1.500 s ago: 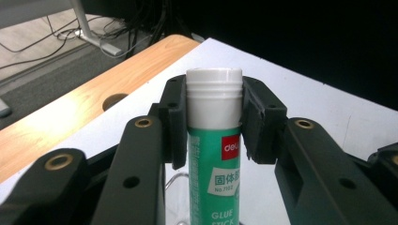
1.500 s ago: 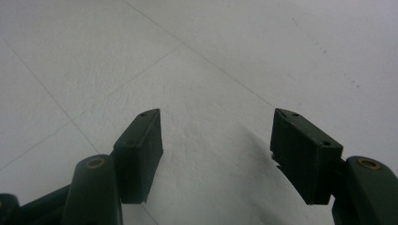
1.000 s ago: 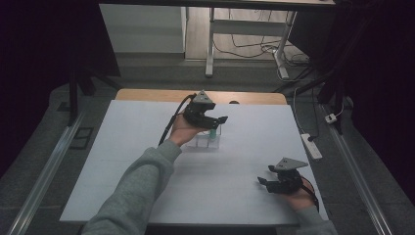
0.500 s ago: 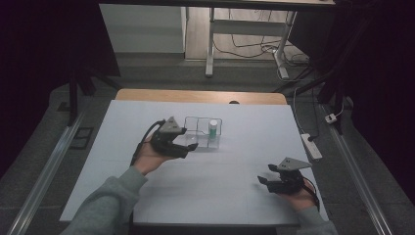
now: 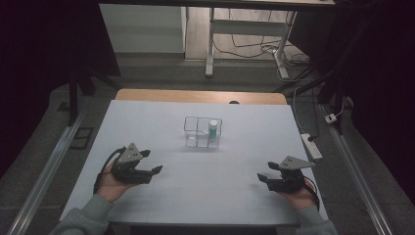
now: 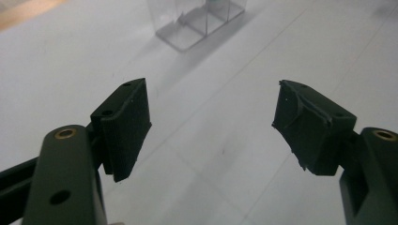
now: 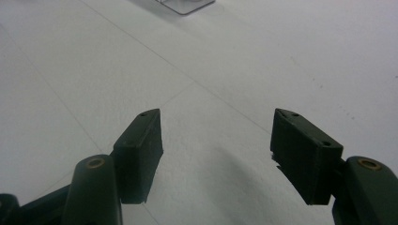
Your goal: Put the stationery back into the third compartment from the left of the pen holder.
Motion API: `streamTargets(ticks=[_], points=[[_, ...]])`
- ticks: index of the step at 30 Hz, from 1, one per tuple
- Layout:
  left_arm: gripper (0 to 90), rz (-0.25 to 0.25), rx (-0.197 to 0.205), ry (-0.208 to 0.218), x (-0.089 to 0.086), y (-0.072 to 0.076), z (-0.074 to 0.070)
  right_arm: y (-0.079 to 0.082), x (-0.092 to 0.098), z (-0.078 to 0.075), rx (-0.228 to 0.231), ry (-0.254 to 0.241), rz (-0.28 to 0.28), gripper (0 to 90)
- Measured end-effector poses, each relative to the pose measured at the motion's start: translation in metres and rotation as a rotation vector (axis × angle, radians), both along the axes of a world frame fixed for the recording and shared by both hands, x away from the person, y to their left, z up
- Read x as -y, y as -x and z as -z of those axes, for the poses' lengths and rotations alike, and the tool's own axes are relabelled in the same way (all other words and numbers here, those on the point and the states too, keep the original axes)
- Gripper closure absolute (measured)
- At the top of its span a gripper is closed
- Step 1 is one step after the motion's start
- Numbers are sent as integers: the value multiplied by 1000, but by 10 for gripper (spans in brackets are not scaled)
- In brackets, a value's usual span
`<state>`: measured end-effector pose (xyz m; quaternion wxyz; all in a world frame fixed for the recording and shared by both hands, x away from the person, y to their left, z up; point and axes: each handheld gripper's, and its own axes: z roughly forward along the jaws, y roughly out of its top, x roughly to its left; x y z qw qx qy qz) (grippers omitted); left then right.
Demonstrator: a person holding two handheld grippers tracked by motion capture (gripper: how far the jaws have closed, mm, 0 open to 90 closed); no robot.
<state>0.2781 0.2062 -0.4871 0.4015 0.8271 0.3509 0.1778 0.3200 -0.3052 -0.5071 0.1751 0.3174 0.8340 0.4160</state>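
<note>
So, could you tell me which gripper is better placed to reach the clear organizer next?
Probably left: the left gripper sits nearer the clear organizer, open and pointing toward it; the right gripper is farther off.

Looks like a lab or test room set up for recording. White sheet-covered table (image 5: 147,127) in the middle of the frame, with a strip of bare pale wooden tabletop (image 5: 195,96) along its far edge. Grey metal rails (image 5: 54,164) running down both sides. Loose black cables (image 5: 244,46) on the floor at the top, beside white metal frame legs (image 5: 210,41). White power strip (image 5: 311,146) at the right. Dark, unlit surroundings at both edges.
</note>
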Motion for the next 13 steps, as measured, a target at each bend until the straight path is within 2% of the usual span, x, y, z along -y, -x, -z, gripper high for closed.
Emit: streamTargets(ticks=[6, 13], points=[[262, -33, -24, 14, -10, 5, 12, 0, 0, -1, 16, 0, -5, 346], [253, -45, -33, 22, -13, 6, 15, 0, -1, -2, 24, -9, -16, 346]])
